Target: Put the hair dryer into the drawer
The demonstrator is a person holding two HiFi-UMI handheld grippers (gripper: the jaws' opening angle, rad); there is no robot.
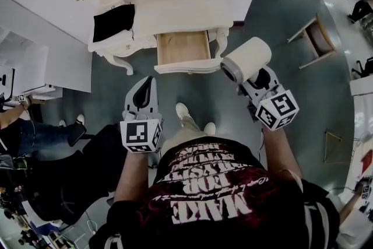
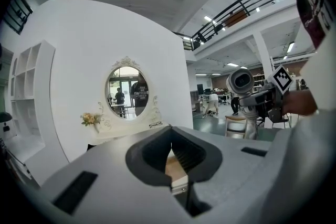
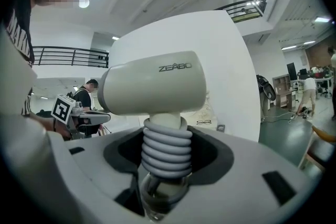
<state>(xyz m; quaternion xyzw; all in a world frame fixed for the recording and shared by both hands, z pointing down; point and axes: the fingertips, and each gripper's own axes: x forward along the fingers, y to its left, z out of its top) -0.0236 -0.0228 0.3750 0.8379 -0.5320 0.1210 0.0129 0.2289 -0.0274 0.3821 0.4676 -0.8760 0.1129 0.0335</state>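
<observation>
R gripper [image 3: 167, 165] was clamped on the hair dryer [image 3: 152, 89] handle, barrel crosswise over the jaws. Open drawer [image 1: 182, 48] lay ahead-left of it, near barrel's end. L gripper [image 1: 143, 99], jaws together, held nothing.

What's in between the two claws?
The person's white shoes, standing on the green floor. The head view shows them between the left claw, which is empty, and the right claw, which holds the hair dryer.
</observation>
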